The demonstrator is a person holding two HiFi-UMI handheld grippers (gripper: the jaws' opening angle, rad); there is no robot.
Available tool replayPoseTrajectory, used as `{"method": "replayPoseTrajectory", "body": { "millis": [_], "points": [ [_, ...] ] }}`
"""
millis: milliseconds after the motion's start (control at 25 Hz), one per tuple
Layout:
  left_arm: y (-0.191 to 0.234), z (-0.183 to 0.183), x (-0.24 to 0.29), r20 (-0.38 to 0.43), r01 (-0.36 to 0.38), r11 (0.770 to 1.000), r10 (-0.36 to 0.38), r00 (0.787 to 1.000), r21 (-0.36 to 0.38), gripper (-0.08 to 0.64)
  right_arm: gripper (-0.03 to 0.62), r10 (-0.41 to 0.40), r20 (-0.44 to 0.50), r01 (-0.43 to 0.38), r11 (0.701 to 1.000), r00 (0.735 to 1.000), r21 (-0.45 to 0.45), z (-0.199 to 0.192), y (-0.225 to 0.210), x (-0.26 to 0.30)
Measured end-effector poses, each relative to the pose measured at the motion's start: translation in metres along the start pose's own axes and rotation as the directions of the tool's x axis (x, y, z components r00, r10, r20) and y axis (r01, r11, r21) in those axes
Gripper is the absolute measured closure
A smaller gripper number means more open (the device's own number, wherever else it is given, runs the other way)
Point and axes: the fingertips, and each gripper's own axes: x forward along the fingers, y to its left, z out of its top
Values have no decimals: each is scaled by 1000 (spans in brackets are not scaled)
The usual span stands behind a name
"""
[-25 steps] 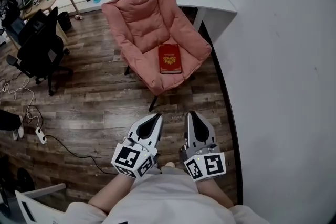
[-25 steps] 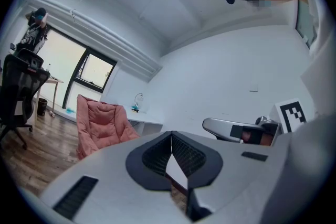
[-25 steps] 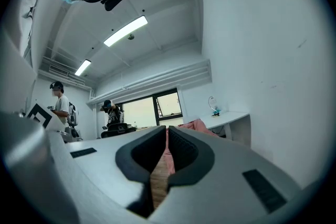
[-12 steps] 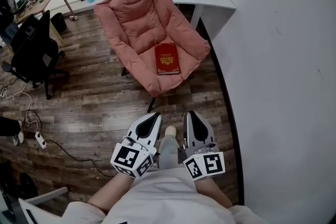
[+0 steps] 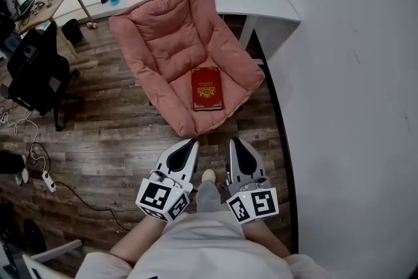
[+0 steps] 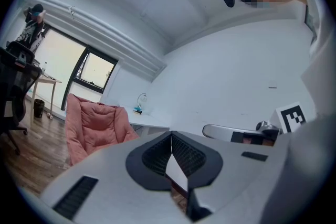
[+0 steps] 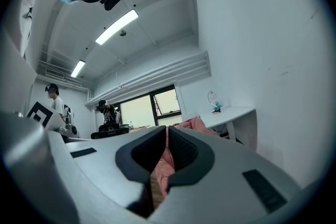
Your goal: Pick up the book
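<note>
The book (image 5: pixel 207 88) is red (gold emblem), the chair (image 5: pixel 163 36) pink, the floor (image 5: pixel 111 134) brown wood-grain.

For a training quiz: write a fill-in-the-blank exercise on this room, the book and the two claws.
The red book lies on the seat of a pink ____.
The left claw and the right claw are both ____, holding nothing.
The floor is made of ____ planks.
Missing words: chair; shut; wooden.
</note>
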Motion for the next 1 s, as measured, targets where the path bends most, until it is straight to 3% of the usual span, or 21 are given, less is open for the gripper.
{"method": "replayPoseTrajectory", "body": {
  "millis": [560, 1000],
  "points": [
    [38, 29, 118, 41, -73, 997, 72, 997, 5, 555, 557, 63, -29, -63, 998, 998, 11, 16, -83, 108],
    [64, 25, 149, 24, -121, 993, 121, 992, -16, 555, 557, 63, -64, -61, 998, 996, 36, 5, -106, 147]
  ]
}}
